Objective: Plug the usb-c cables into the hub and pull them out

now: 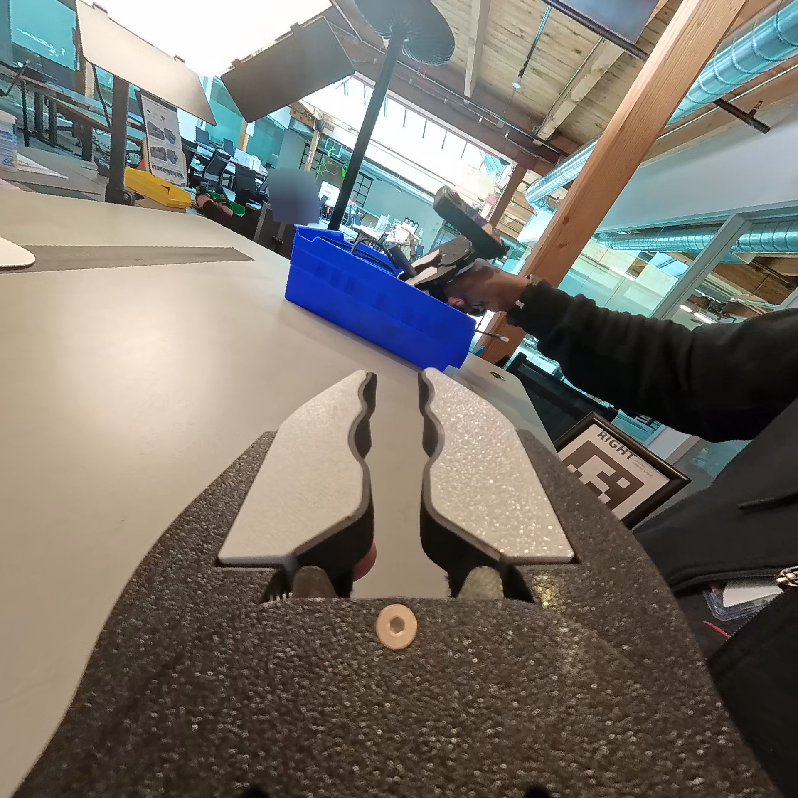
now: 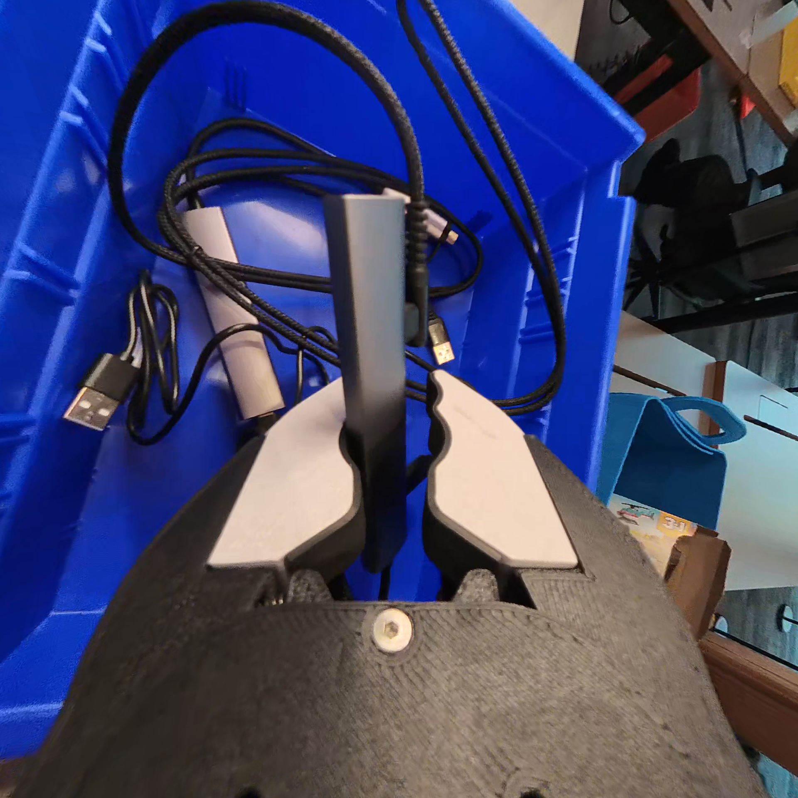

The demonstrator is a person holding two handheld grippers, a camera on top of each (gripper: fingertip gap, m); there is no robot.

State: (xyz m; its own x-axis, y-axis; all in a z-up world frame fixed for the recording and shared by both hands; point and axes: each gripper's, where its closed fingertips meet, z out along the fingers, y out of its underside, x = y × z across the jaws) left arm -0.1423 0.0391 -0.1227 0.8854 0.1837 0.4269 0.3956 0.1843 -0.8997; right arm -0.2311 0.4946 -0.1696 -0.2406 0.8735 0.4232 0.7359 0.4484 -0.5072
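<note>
A blue bin [image 2: 561, 129] holds a tangle of black braided cables [image 2: 242, 276] with loose plugs [image 2: 441, 345]. A dark grey hub [image 2: 367, 280] stands on end between the fingers of my right gripper [image 2: 388, 380]. It touches the left finger, and a narrow gap shows at the right finger. A second, silver hub [image 2: 233, 311] lies deeper in the bin. My left gripper [image 1: 396, 380] is slightly open and empty, low over the grey table [image 1: 129, 367]. In the left wrist view the right gripper [image 1: 414, 276] reaches into the bin [image 1: 375, 311].
A black USB plug [image 2: 93, 401] lies at the bin's left side. A framed marker card [image 1: 622, 475] stands at the table's right edge. A black lamp pole [image 1: 367, 116] rises behind the bin. A blue felt bag [image 2: 665, 457] sits below the table. My right fingertips sit around 45 centimeters from my left ones.
</note>
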